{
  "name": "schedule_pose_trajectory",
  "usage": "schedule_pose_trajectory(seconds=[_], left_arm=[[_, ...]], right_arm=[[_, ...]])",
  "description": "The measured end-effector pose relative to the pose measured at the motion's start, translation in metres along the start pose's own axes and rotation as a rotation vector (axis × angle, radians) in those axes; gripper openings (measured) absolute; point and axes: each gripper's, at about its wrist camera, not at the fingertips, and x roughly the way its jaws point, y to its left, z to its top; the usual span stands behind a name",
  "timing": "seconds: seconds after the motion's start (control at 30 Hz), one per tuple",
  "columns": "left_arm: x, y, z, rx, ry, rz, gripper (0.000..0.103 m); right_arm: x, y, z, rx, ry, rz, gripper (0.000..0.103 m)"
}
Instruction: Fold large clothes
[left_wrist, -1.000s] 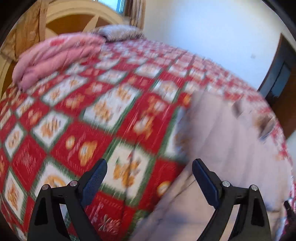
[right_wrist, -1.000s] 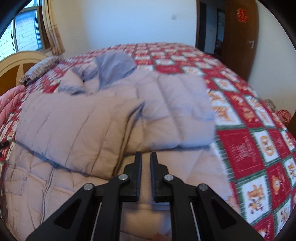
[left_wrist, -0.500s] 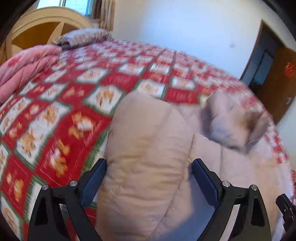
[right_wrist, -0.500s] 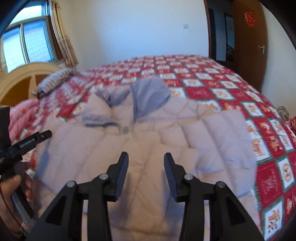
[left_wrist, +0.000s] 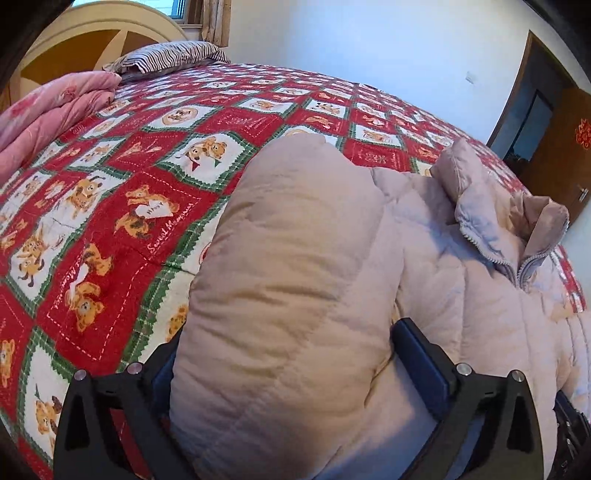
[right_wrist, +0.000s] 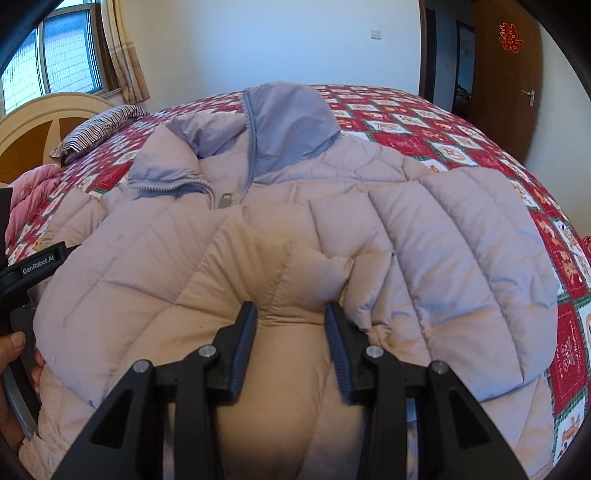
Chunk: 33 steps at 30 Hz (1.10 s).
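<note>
A pale pink-beige puffer jacket (right_wrist: 443, 229) lies front up on the bed, its lilac-lined collar (right_wrist: 288, 122) at the far end. In the left wrist view the jacket (left_wrist: 461, 288) fills the right half. Its puffy left edge (left_wrist: 288, 221) bulges up between the wide jaws of my left gripper (left_wrist: 288, 336), which are opening; the fabric hides the left finger's tip. My right gripper (right_wrist: 291, 308) is partly open and pressed down on the jacket's middle, with a bunched ridge of fabric between its fingers. The left gripper's body (right_wrist: 33, 273) and a hand (right_wrist: 11, 343) show at the right wrist view's left edge.
The bed has a red patchwork quilt (left_wrist: 147, 206). A folded pink duvet (left_wrist: 48, 110), a striped pillow (left_wrist: 166, 59) and a wooden headboard (left_wrist: 92, 33) are at its head. A brown door (right_wrist: 506, 74) stands beyond the far right corner.
The left gripper swung from bare quilt over to the jacket's edge, which now sits between its jaws. The right gripper went from shut to partly open and sank onto the jacket.
</note>
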Motion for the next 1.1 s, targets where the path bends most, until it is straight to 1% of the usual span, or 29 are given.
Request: schedule_pose_trajectory(seconds=[0.6, 1.1], left_arm=[[0.003, -0.004, -0.001, 0.027, 0.002, 0.038, 0.102], [0.003, -0.002, -0.002, 0.024, 0.009, 0.035, 0.102]], right_arm=[[0.006, 0.012, -0.003, -0.059, -0.002, -0.087, 0.041], [0.006, 0.014, -0.005, -0.071, -0.012, -0.106, 0.041]])
